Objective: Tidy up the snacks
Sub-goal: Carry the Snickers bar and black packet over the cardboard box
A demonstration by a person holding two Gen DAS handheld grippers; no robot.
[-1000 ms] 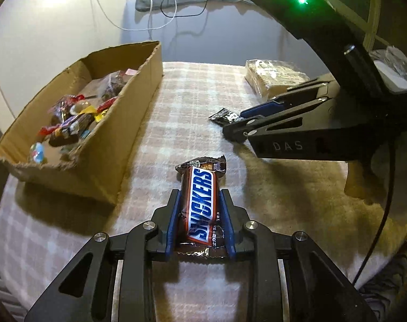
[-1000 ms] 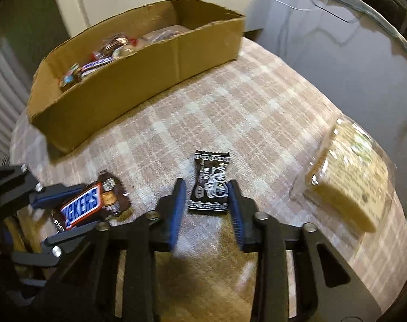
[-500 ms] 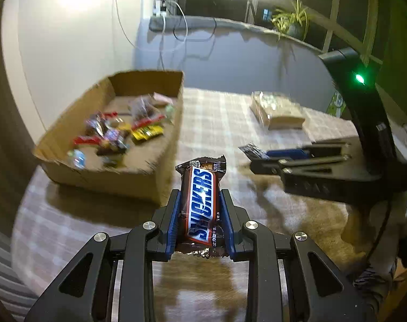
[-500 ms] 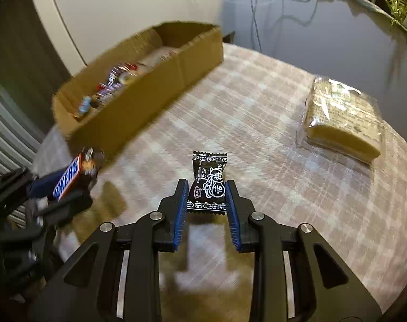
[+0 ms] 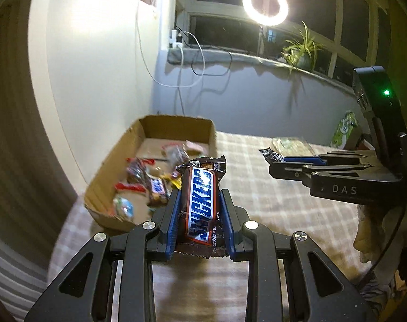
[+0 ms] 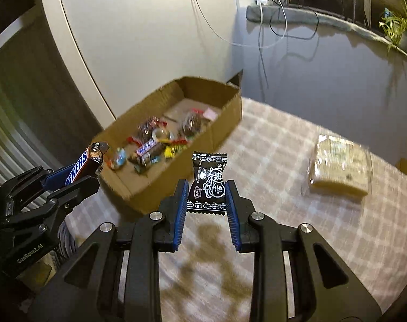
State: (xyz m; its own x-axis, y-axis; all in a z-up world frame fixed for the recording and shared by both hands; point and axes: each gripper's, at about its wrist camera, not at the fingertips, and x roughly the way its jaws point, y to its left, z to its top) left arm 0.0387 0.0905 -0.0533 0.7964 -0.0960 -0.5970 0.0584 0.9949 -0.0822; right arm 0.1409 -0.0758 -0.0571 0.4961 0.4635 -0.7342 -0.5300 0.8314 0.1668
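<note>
The left gripper (image 5: 200, 209) is pinching a chocolate bar (image 5: 202, 204) by its sides, the right gripper (image 6: 206, 196) a small candy packet (image 6: 208, 185); both look light, crinkly, probably slippery.

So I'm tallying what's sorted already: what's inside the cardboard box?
The cardboard box holds a loose heap of small wrapped candies, with bare floor at its far end. What lies under the heap is hidden.

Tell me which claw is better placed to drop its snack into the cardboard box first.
Left, probably. The left claw holds the Snickers bar right at the near corner of the cardboard box. The right claw, holding the black candy packet, hangs farther out over the checked cloth.
</note>
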